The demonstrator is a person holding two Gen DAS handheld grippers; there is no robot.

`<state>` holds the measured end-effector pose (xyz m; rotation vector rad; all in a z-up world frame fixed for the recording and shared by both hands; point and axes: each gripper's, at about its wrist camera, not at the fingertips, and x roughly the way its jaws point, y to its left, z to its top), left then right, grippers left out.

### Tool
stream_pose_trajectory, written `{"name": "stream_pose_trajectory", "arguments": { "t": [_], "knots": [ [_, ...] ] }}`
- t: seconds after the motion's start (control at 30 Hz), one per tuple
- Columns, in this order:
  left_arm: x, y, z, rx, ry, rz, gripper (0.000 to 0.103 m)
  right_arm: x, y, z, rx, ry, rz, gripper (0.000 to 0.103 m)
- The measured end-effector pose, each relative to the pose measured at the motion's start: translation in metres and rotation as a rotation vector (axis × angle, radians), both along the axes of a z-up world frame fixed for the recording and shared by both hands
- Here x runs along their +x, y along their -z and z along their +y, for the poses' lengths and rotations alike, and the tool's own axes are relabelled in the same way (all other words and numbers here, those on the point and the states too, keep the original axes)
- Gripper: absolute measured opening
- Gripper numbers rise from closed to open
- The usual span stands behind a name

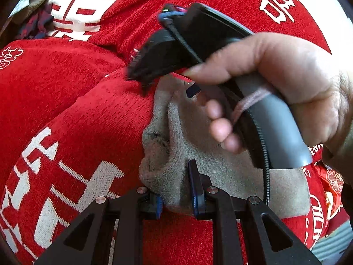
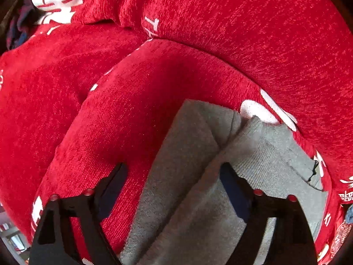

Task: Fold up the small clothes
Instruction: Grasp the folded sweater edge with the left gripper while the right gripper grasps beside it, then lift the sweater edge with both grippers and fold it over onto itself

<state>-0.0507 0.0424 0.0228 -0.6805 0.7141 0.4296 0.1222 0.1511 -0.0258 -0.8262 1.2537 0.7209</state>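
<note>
A small grey knit garment lies on red patterned cushions. My left gripper is shut on the garment's bunched near edge, cloth pinched between its blue-padded fingers. The right gripper's body, held in a hand, hovers just past it over the garment's far part. In the right wrist view the garment is folded into a ridge that runs up between the wide-open fingers of my right gripper. They hold nothing.
Red cushions with white characters fill both views, with a seam between seat and back. Dark patterned cloth lies at the far left. A red printed item sits at the right edge.
</note>
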Motion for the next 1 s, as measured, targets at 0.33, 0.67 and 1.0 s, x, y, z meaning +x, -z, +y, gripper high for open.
{"name": "stream_pose_trajectory", "arguments": {
  "t": [0.33,0.67,1.0],
  "knots": [
    [0.007,-0.014,-0.010,0.100,0.002,0.056,0.020,0.029,-0.026,-0.047,0.207,0.088,0.151,0.021],
    [0.008,-0.031,-0.025,0.172,0.004,0.106,0.017,0.051,-0.063,-0.067,0.329,0.115,0.210,0.020],
    [0.014,-0.057,-0.052,0.282,0.017,0.148,0.016,0.074,-0.078,-0.101,0.438,0.174,0.291,0.020]
  ]
}}
